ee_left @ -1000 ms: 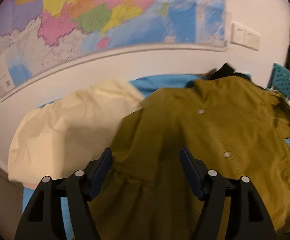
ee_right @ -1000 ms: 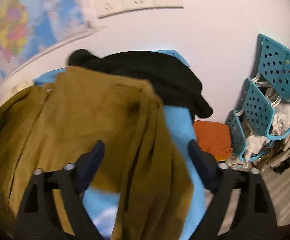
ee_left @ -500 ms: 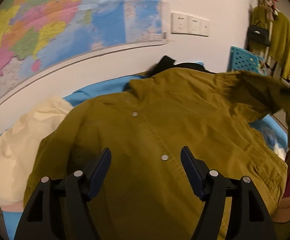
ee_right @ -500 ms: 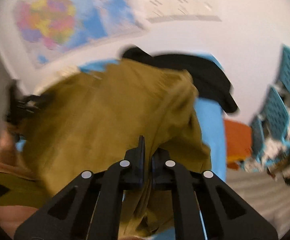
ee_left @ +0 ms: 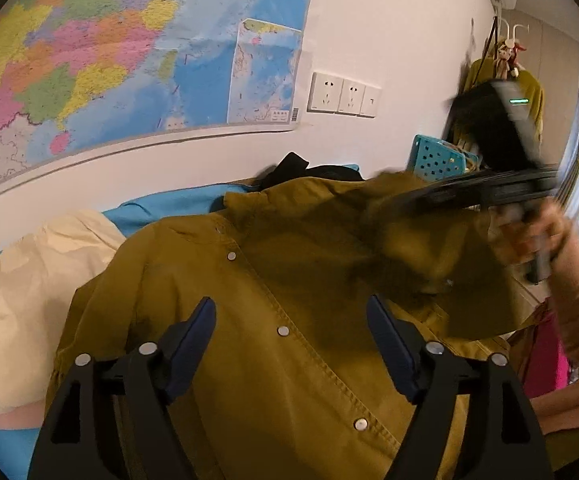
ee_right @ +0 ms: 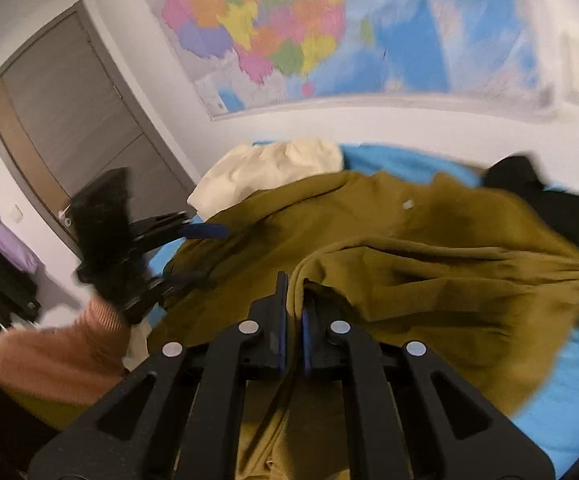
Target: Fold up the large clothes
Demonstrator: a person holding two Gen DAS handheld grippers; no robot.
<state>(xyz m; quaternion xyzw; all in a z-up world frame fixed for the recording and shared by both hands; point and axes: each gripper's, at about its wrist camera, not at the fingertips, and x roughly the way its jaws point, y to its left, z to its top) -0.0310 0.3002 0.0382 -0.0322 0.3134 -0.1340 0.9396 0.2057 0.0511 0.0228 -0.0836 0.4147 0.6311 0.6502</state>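
Observation:
An olive button-up shirt (ee_left: 289, 280) lies spread on the blue bedding, its snap placket running down the middle. My left gripper (ee_left: 289, 308) hovers over the shirt's front with its jaws opening; the cloth lies below them and the pads press on nothing. My right gripper (ee_right: 294, 288) is shut on a fold of the olive shirt (ee_right: 449, 280) and holds that part lifted over the body of the garment. In the left wrist view the right gripper (ee_left: 385, 208) shows blurred at the right, dragging cloth. The left gripper (ee_right: 193, 256) shows at the left in the right wrist view.
A cream garment (ee_left: 29, 288) lies left of the shirt and a black garment (ee_left: 309, 170) behind it, on blue bedding (ee_left: 177, 204) against a wall with a map. A teal basket (ee_left: 437, 158) stands at the right. A grey door (ee_right: 69, 120) is at the far left.
The right gripper went from open to shut on a fold of the shirt and swung it up and across to the left. The left gripper turned rightward over the shirt, jaws a little wider.

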